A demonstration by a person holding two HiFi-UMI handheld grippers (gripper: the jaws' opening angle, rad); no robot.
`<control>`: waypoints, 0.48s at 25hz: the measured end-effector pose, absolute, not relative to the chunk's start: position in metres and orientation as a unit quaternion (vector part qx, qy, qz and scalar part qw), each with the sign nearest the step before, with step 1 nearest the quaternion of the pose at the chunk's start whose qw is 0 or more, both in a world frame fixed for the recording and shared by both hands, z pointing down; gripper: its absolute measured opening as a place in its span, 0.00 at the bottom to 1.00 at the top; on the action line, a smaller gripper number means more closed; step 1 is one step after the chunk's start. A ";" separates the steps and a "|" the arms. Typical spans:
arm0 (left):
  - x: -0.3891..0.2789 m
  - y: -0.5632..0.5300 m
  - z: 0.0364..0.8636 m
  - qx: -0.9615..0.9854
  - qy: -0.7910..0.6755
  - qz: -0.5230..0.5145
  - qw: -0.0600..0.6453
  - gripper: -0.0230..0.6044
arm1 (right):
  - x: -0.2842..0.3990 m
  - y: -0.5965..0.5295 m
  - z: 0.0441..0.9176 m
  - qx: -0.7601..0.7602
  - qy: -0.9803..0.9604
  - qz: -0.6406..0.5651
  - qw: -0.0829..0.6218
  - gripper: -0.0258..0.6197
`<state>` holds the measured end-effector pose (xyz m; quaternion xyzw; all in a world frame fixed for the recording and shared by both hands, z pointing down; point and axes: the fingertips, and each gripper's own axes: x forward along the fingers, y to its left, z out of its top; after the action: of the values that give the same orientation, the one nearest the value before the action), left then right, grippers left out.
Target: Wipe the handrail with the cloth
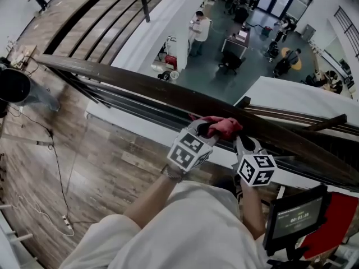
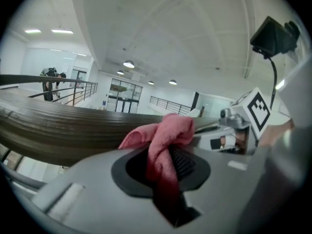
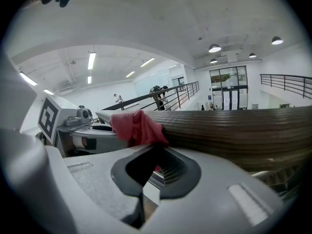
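Observation:
A dark brown wooden handrail [image 1: 140,86] runs from the upper left down to the right. A red cloth [image 1: 224,126] lies bunched on its top. My left gripper [image 1: 208,129] comes at it from the near side and is shut on the cloth [image 2: 168,130], which bulges out above the jaws against the handrail [image 2: 63,126]. My right gripper [image 1: 238,139] sits close beside it on the right, its jaws closed on an edge of the same cloth [image 3: 134,126] next to the handrail [image 3: 229,128]. The two grippers almost touch.
Thin dark bars [image 1: 140,106] run below the handrail, and beyond it is a drop to a lower floor with people and desks [image 1: 235,43]. A screen on a red stand [image 1: 295,217] stands at the lower right. Cables [image 1: 56,167] lie on the wooden floor at left.

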<state>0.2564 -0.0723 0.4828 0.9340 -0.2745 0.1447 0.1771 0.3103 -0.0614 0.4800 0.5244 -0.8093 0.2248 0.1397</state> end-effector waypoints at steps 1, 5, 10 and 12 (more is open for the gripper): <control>0.251 -0.074 0.482 0.933 -0.278 0.143 0.179 0.18 | 0.309 -0.062 0.480 0.525 -0.809 0.225 0.140 0.04; 0.229 -0.081 0.483 0.928 -0.292 0.141 0.185 0.18 | 0.303 -0.065 0.479 0.522 -0.810 0.226 0.140 0.04; 0.200 -0.090 0.486 0.918 -0.317 0.139 0.193 0.18 | 0.288 -0.068 0.479 0.508 -0.819 0.227 0.141 0.04; 0.186 -0.095 0.487 0.911 -0.334 0.137 0.196 0.18 | 0.285 -0.071 0.476 0.503 -0.822 0.226 0.141 0.04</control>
<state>0.1865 -0.0954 0.4866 0.9115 -0.3343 0.1374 0.1964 0.2846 -0.0709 0.4765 0.5025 -0.8224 0.2263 0.1412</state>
